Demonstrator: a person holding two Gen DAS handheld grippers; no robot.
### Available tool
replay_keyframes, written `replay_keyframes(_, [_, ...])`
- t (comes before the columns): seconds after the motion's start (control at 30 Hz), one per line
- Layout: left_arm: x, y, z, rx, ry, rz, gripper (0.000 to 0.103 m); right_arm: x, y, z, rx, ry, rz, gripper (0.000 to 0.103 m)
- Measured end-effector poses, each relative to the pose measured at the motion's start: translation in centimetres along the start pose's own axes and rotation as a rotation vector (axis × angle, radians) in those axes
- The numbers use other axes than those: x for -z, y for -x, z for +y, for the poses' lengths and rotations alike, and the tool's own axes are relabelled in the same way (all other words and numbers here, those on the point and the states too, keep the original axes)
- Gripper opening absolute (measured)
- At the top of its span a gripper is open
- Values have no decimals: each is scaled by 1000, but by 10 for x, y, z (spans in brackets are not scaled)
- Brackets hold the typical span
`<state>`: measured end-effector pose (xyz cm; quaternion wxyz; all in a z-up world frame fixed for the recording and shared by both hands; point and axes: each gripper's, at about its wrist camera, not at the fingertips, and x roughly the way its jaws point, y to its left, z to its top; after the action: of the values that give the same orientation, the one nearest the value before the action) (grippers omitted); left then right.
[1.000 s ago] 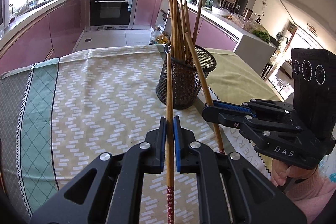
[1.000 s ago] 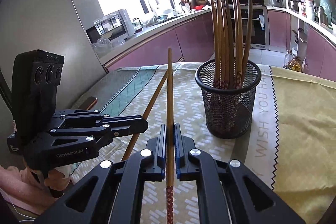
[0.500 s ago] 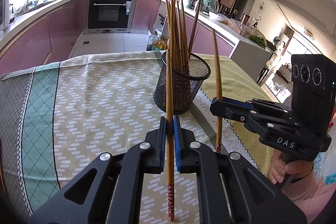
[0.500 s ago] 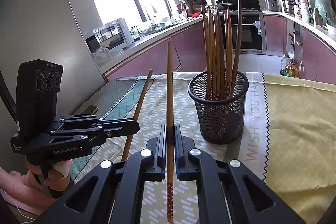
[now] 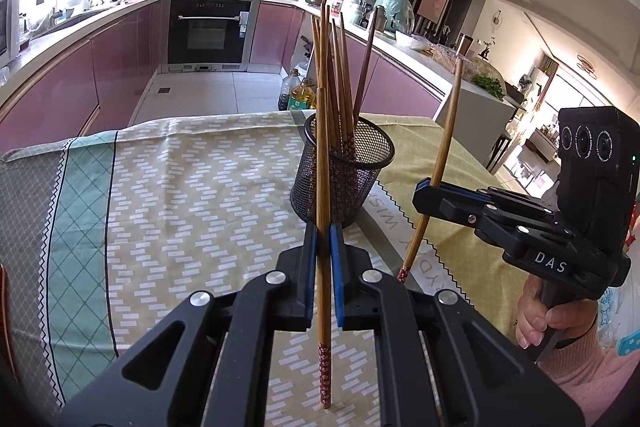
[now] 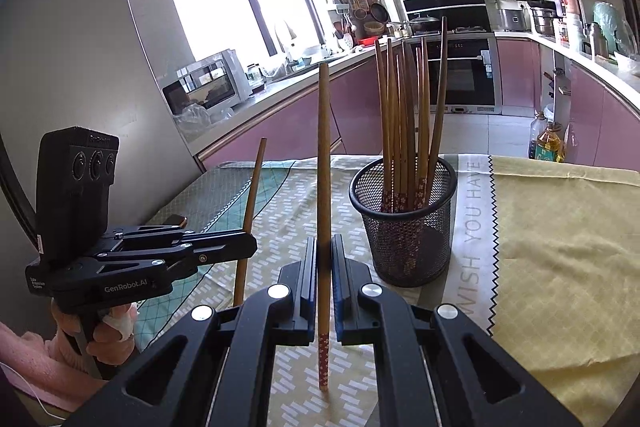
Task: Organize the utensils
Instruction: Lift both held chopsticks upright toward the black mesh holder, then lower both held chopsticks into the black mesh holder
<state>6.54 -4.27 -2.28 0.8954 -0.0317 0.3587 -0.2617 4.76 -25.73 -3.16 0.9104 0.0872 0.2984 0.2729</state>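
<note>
**Two Chopsticks Held Upright Beside the Mesh Holder**

Where lettering can be read, it sits on the tools and the cloth: the right claw carries "DAS" in white on its black body, the left claw reads "GenRobot.AI" along its side, and the pale band of the tablecloth spells "WISH YOU HAVE" in grey capitals, edged with a black zigzag. More letters run on down the same band, only partly legible.

Each claw is pressed together on a single wooden chopstick. The left claw pinches its chopstick between blue pads, the stick standing nearly upright, its lower end wrapped in a dark red floral pattern and hanging just above the cloth. The right claw pinches its own chopstick in the same way, tilted a little, with the same red patterned end pointing down.

Both sticks are near the black wire-mesh holder, which stands on the desk by the lettered band. A bundle of matching chopsticks stands in it, patterned ends down, plain brown ends fanning upward. One darker stick leans out to the right.

A hand in a pink sleeve grips the right tool's handle; another hand grips the left.
</note>
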Motion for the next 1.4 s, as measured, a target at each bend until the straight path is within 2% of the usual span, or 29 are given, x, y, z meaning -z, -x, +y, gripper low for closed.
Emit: replay_keyframes(1.4, [-21,13,-9,4,-15,-69,8,-24,22,-4,18,24,-84,6])
